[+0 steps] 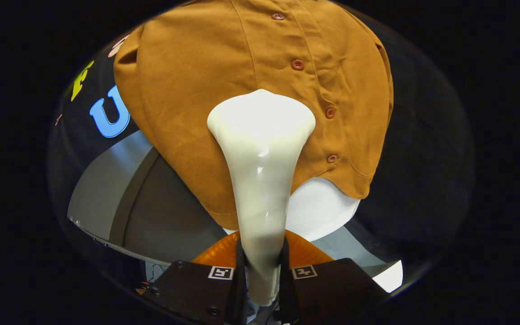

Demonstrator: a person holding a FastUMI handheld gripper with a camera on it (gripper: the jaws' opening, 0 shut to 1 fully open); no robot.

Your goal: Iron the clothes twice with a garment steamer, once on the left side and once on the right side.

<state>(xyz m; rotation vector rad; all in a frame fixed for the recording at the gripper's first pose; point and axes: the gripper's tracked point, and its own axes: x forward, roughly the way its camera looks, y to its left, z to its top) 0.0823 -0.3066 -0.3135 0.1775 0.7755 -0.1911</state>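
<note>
The gripper (262, 266) was pinching the garment steamer (261, 171) by its narrow handle, a finger against either side. The steamer's long axis ran straight ahead from the fingers, its flared head lying against the brown shirt (197, 90) just left of the button placket (314, 85). No legible writing was observed.

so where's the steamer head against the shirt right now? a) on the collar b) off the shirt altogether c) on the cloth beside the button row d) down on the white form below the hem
C: the steamer, clamped between both fingers of the gripper, has its wide head lying on the brown shirt just beside the row of buttons, above the hem.
</note>
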